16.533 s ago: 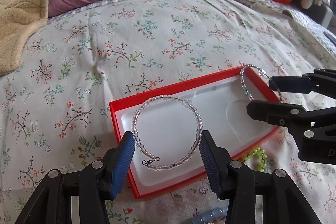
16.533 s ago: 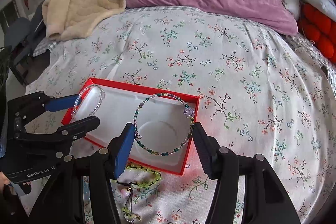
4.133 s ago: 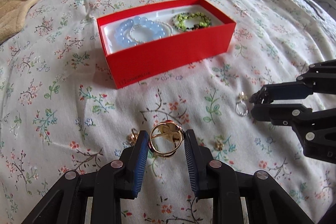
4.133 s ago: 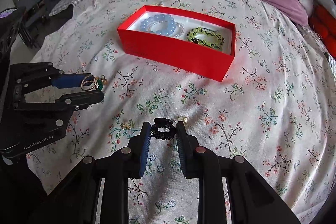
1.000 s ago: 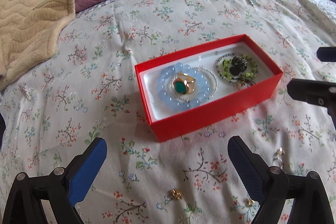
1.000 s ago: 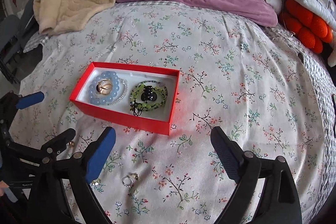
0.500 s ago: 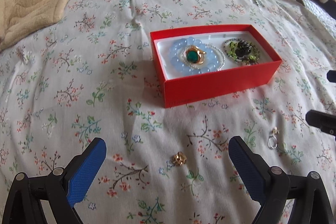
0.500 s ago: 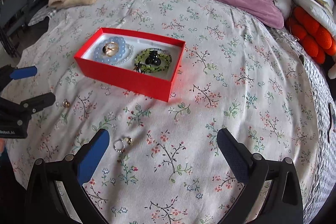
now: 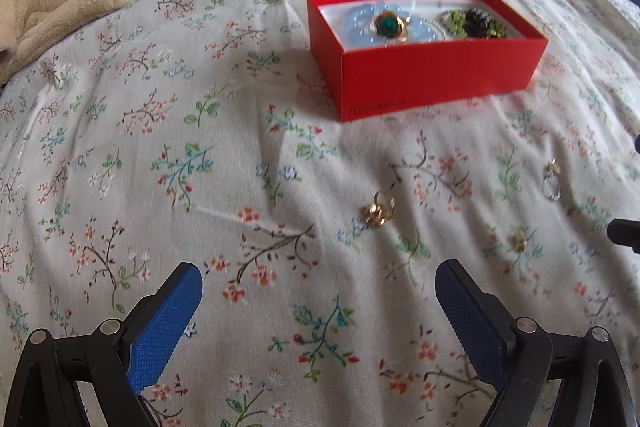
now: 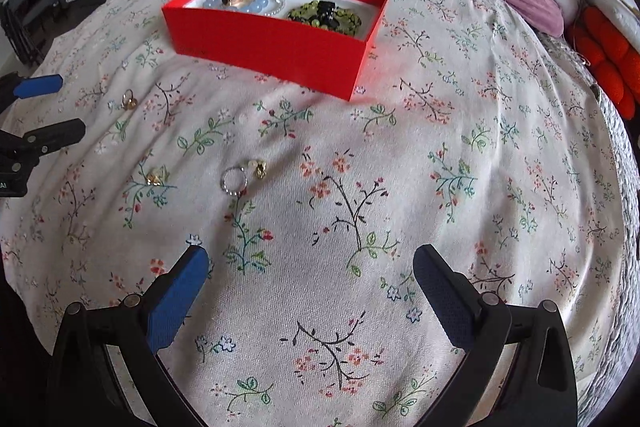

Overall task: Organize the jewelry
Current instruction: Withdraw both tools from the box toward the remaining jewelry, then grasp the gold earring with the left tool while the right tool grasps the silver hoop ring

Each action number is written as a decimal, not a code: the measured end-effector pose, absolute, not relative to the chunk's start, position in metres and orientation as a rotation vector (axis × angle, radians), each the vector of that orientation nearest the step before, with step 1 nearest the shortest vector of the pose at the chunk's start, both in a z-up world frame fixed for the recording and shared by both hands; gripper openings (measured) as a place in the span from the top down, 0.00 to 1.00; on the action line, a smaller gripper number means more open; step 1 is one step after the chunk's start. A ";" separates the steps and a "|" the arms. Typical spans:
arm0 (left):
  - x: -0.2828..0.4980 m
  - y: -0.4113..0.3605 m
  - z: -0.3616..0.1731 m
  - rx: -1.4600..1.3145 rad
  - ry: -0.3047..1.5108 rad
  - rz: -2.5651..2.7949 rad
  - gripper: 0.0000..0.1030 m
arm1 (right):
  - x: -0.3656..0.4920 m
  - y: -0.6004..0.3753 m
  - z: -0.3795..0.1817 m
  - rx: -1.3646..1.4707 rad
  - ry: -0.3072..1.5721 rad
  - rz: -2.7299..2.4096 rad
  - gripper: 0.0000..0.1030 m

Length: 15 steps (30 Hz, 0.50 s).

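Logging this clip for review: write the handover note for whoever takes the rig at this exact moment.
Left gripper: open, empty, above the floral bedspread.
Right gripper: open, empty.
Done: red box holds the blue bead bracelet, green-stone gold ring, green bead bracelet and a black piece.
Left: loose on the bedspread are a gold ring, silver ring, small gold piece beside it, and another gold piece.
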State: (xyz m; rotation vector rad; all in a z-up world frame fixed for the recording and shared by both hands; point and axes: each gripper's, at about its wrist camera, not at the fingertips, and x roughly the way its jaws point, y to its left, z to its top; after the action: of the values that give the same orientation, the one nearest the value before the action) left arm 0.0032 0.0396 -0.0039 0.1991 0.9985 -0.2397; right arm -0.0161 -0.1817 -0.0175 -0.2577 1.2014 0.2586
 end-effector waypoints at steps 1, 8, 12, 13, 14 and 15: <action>0.003 0.040 -0.007 0.199 1.002 -0.246 0.06 | -0.017 -0.182 -0.021 -0.255 1.207 0.260 0.00; 0.002 0.039 -0.027 0.238 1.008 -0.281 0.06 | -0.019 -0.179 -0.043 -0.237 1.233 0.283 0.00; 0.003 0.034 -0.031 0.259 0.995 -0.308 0.06 | -0.016 -0.181 -0.048 -0.210 1.231 0.289 0.00; 0.003 0.033 -0.031 0.265 0.989 -0.311 0.06 | -0.016 -0.182 -0.048 -0.200 1.217 0.288 0.00; 0.004 0.031 -0.030 0.267 0.985 -0.314 0.06 | -0.016 -0.183 -0.048 -0.190 1.199 0.284 0.00; 0.005 0.031 -0.030 0.265 0.982 -0.317 0.06 | -0.016 -0.184 -0.049 -0.187 1.186 0.279 0.00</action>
State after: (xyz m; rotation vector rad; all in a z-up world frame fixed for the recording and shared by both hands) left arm 0.0051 0.0310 -0.0297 0.2647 0.9821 -0.3173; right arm -0.0161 -0.1845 -0.0494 -0.1874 1.1859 0.2795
